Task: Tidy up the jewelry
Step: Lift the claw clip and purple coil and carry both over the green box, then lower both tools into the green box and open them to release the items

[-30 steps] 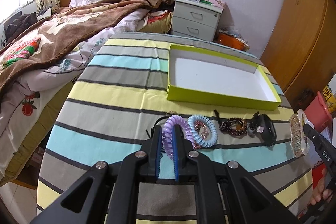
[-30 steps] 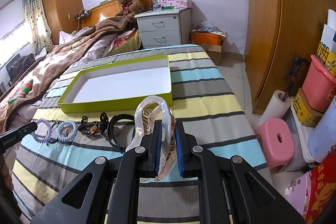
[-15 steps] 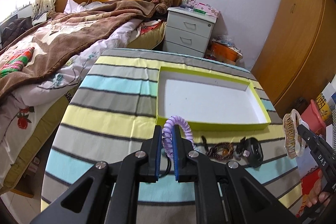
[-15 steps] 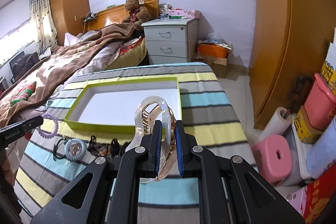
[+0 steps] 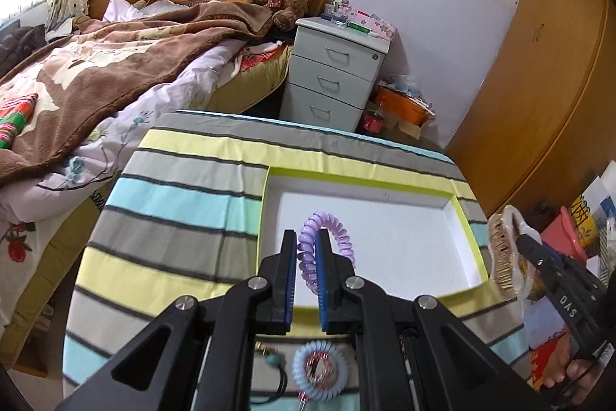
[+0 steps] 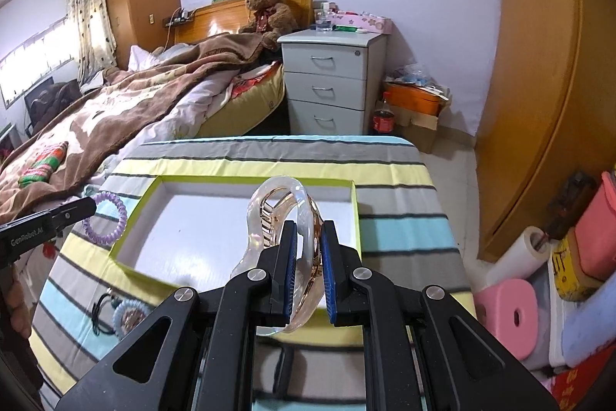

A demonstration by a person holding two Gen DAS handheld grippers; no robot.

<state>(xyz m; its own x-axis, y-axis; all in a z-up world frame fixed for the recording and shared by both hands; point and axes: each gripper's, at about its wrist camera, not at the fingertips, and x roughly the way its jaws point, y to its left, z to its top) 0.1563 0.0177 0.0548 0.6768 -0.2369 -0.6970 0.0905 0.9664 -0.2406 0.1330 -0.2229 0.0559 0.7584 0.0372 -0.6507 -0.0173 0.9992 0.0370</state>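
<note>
My left gripper (image 5: 307,241) is shut on a purple spiral hair tie (image 5: 338,234) and holds it above the near left part of a shallow green box with a white floor (image 5: 385,245). My right gripper (image 6: 307,237) is shut on a clear hair claw clip (image 6: 277,203) and holds it above the box's near right part (image 6: 215,218). The hair tie and left gripper show at the left of the right wrist view (image 6: 106,218). The clip shows at the right of the left wrist view (image 5: 500,253). A light blue spiral hair tie (image 5: 319,376) lies on the striped cloth in front of the box.
The box sits on a table with a striped cloth (image 5: 173,203). A black cord and small pieces (image 6: 102,307) lie by the blue tie. A bed (image 5: 77,83) stands to the left, a grey drawer unit (image 5: 331,79) behind, a pink stool (image 6: 508,314) and bins to the right.
Both grippers have lifted their pieces off the cloth and moved forward over the green box. The remaining jewelry has slid to the bottom of both views.
</note>
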